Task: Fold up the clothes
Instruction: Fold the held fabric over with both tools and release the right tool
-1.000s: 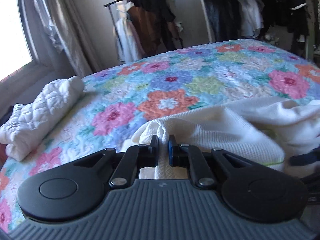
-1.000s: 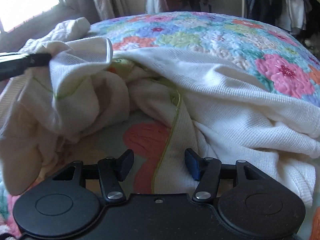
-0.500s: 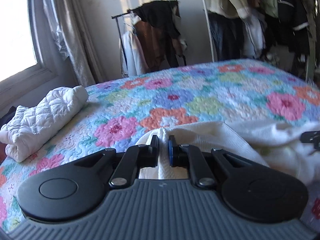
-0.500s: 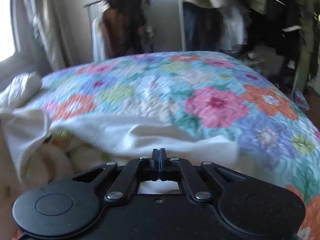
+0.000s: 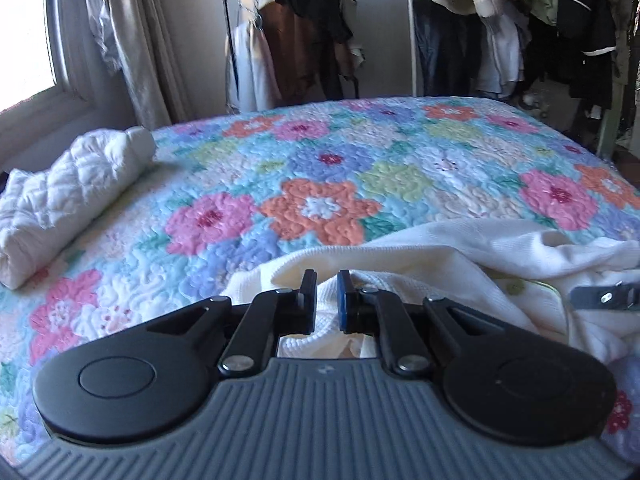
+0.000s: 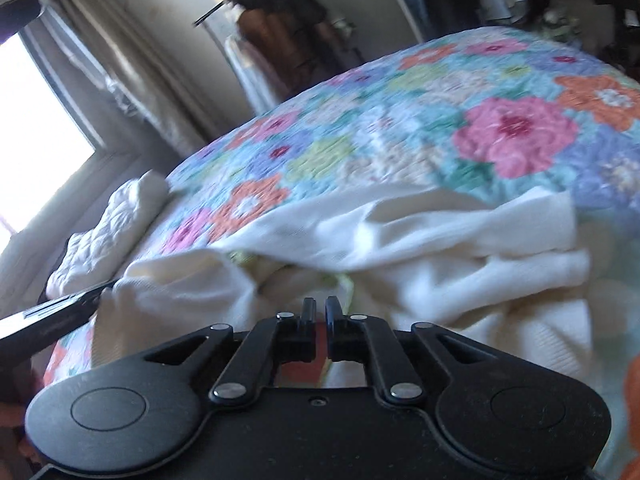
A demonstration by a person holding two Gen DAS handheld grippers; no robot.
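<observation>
- Near edge of the bed [image 5: 320,152], what's lying there?
- Cream knit garment [image 5: 460,248], bunched in folds across the near side of the floral quilt. Its far hem runs roughly straight across the flowers.
- Left tongs [image 5: 323,292]?
- Narrow, pinching a ridge of the cream garment between the pads, at its left end.
- Right tongs [image 6: 317,316]?
- Down to a narrow slit, jaws just eased apart. No cloth visible between the pads, only a reddish blur shows through the gap. Garment folds sit just beyond the tips. The view is tilted and smeared.
- Do the two tools see each other?
- Yes. Each shows at the edge of the other's view, with the garment between them.
- Open room?
- Middle and far part of the quilt is bare, out to the far rounded edge.
- Anything else on the bed?
- White quilted bundle [image 5: 72,196], rolled, by the left edge under the window, well apart from the garment.
- Beyond the bed?
- Curtain [image 5: 136,40] at left. Clothes rack [image 5: 304,40] by the wall with dark and brown pieces hanging on it, and more hanging clothes at right.
</observation>
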